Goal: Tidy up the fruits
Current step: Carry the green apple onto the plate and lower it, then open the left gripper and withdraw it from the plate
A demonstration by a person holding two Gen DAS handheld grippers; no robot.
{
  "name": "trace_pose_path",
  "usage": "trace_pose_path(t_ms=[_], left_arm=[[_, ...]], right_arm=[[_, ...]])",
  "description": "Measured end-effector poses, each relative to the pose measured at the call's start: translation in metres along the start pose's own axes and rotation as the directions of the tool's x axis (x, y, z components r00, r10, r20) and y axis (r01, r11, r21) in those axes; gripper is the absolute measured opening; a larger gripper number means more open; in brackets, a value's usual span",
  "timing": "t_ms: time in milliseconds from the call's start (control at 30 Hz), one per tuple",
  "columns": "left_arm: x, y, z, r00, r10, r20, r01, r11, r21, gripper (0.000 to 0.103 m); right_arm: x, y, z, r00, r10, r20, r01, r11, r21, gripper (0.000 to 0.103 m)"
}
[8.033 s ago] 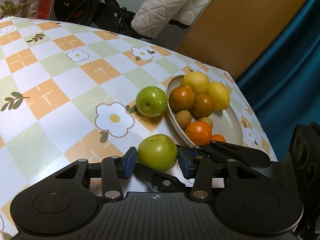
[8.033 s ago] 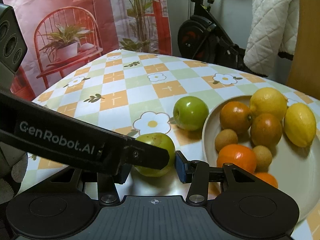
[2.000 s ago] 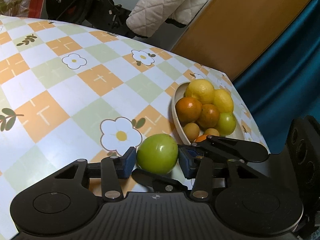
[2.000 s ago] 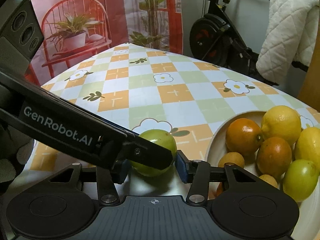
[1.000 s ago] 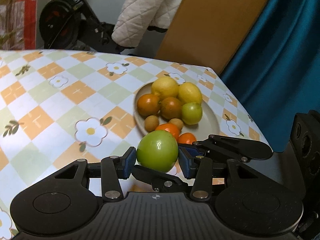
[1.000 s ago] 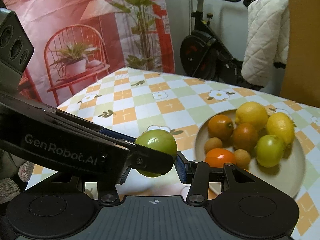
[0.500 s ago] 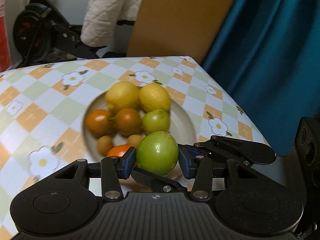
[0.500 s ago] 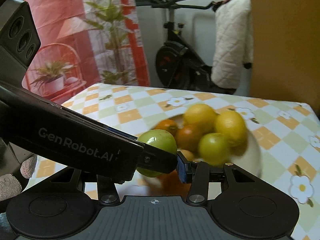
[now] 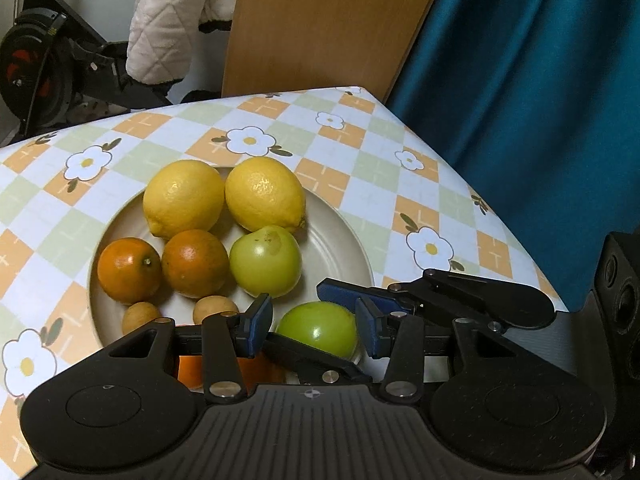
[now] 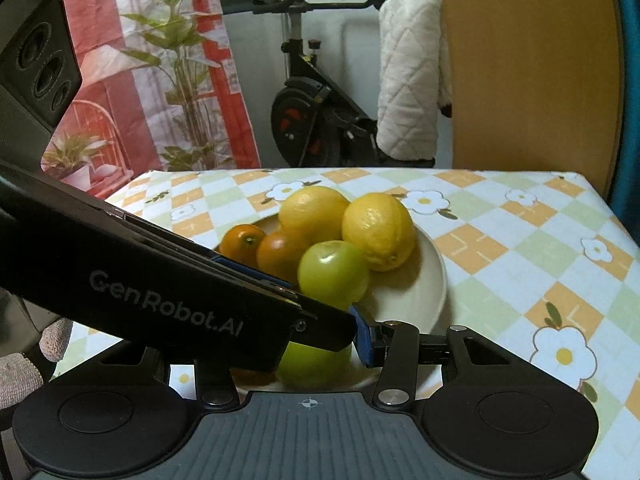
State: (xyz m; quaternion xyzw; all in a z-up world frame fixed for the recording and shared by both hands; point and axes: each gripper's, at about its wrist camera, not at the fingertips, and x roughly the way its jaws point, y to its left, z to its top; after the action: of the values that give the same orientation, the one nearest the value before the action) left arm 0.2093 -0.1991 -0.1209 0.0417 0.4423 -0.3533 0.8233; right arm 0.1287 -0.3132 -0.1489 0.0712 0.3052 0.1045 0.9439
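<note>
Both claws, left claw (image 9: 311,327) and right claw (image 10: 320,340), pinch one green apple (image 9: 318,329) above the plate (image 9: 344,240). The apple is round, with no long axis; stem end not visible.

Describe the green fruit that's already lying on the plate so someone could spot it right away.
On the flower-checked tablecloth stands a cream plate of fruit. The green fruit lies just in front of the two lemons, right of the oranges. It is pale green with a brownish blemish on top.
</note>
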Motion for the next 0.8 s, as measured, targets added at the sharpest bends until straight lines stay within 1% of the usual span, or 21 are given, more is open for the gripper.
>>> trace_pose_path(t_ms=[300,400,467,600,667,700,800], left_arm=[[0.002,0.002,0.004,1.0,-0.005,0.006,0.005,1.0,-0.018,0.049],[-0.007,0.003,0.003,0.999,0.02,0.031,-0.02,1.0,-0.017,0.049],[-0.015,0.007,0.002,0.998,0.028,0.05,-0.026,0.999,-0.036,0.049],[-0.028,0.015,0.0,0.993,0.079,0.092,-0.073,0.995,-0.065,0.052],[-0.035,0.019,-0.001,0.988,0.111,0.107,-0.103,0.992,-0.08,0.056],[-0.038,0.022,-0.002,0.986,0.124,0.114,-0.114,0.99,-0.087,0.06],[-0.048,0.028,-0.005,0.978,0.158,0.134,-0.144,0.984,-0.109,0.061]], right_arm=[[0.004,-0.004,-0.004,1.0,-0.002,0.013,0.001,1.0,0.022,0.044],[0.003,-0.004,-0.004,1.0,-0.016,0.013,0.016,1.0,0.021,0.047],[0.004,-0.004,-0.004,1.0,-0.027,0.01,0.027,0.999,0.02,0.048],[0.005,-0.004,-0.005,0.997,-0.07,-0.012,0.07,0.997,0.016,0.048],[0.003,-0.004,-0.006,0.997,-0.081,-0.011,0.081,0.997,0.019,0.048],[0.002,-0.003,-0.005,0.996,-0.087,-0.01,0.087,0.996,0.016,0.048],[-0.001,0.001,-0.003,0.995,-0.103,-0.01,0.103,0.995,0.004,0.048]])
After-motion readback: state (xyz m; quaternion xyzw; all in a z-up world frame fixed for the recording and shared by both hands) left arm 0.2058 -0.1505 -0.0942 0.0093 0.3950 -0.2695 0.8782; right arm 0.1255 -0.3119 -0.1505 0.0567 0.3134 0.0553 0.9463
